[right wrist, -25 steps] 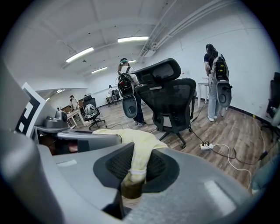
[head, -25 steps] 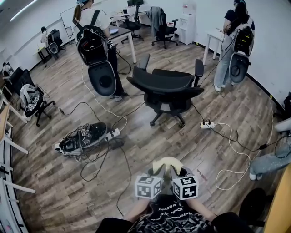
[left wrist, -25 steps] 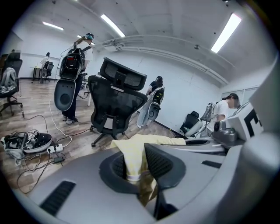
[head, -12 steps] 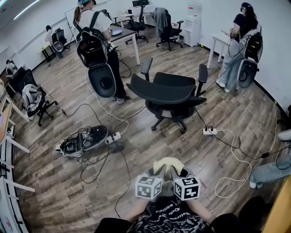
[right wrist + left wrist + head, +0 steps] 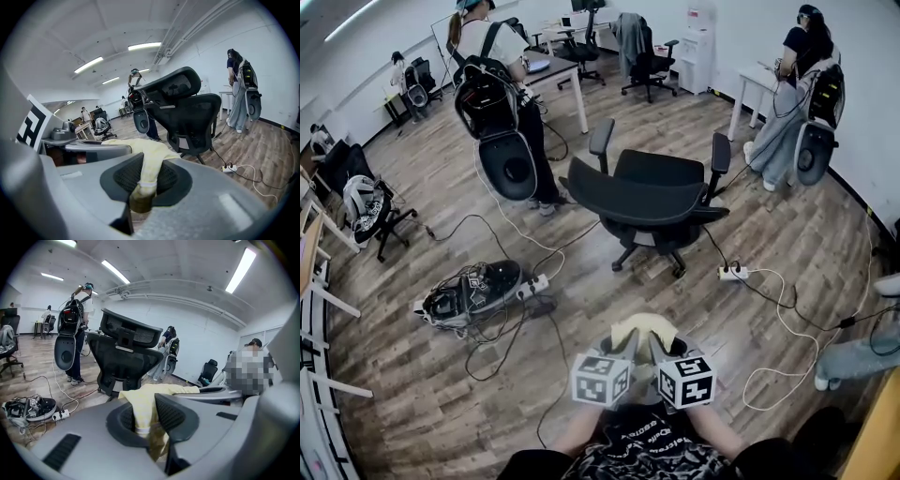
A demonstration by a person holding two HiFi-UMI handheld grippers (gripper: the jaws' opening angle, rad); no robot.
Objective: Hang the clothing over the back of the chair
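A pale yellow garment is stretched between my two grippers low in the head view. My left gripper is shut on one part of the garment, and my right gripper is shut on another part. The black office chair stands ahead on the wood floor with its backrest turned toward me, well apart from both grippers. It also fills the middle of the left gripper view as the chair and of the right gripper view as the chair.
A person with a backpack rig stands left of the chair, another person at the far right. A power strip and white cables lie right of the chair. A pile of gear and cords lies on the left.
Both grippers, with the garment, have moved forward and a little up. The chair now looks closer in the head view.
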